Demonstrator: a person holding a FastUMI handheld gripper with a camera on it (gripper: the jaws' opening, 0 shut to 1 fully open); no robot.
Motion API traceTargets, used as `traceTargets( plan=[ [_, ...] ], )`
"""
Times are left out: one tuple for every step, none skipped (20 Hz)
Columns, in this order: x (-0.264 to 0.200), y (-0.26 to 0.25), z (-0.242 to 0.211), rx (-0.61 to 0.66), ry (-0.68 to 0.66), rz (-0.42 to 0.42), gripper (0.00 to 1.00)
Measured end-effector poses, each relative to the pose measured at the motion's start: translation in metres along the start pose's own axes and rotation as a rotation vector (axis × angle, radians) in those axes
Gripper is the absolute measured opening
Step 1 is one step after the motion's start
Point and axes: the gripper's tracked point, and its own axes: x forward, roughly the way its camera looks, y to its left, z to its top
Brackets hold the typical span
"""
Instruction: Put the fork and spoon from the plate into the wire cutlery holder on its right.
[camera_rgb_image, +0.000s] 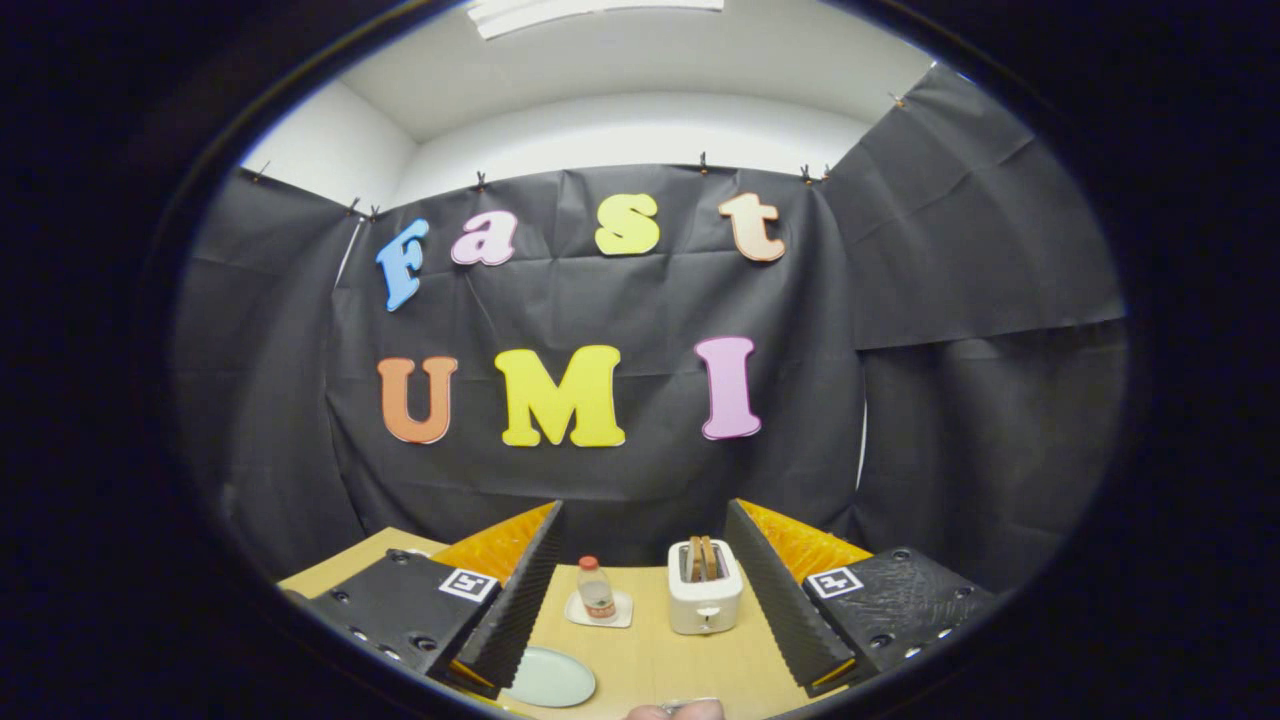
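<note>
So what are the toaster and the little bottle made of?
The toaster, between the open tongs, looks like smooth white plastic with a dull sheen, though painted metal is possible. The bottle looks like clear plastic, see-through with a red cap.

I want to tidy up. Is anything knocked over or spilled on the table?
Nothing stands out. The bottle stands upright on its small mat, the toaster sits straight with bread in its slots, and the plate lies flat. The claw is open.

My tool (645, 590) sits level above the worktop (650, 660) with its two fingers (520, 600) spread wide apart and nothing between them. Both point straight ahead, tips tilted neither up nor down. A fingertip of a hand (675, 711) shows just below the gap.
</note>
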Motion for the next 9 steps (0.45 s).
traceTargets(
  plan=[
    [-0.001,-0.003,-0.002,0.004,0.002,-0.004,0.96],
    [-0.001,-0.007,-0.001,0.006,0.001,-0.011,0.96],
    [-0.001,-0.010,-0.001,0.007,-0.002,-0.018,0.96],
    [-0.001,-0.013,0.001,0.006,-0.005,-0.023,0.96],
    [-0.001,-0.015,0.000,0.005,-0.010,-0.029,0.96],
    [-0.001,-0.016,0.001,0.004,-0.011,-0.031,0.96],
    [-0.002,-0.016,0.000,0.002,-0.011,-0.032,0.96],
    [-0.002,-0.016,0.000,0.001,-0.010,-0.031,0.96],
    [-0.002,-0.016,0.001,0.000,-0.011,-0.031,0.96]
  ],
)
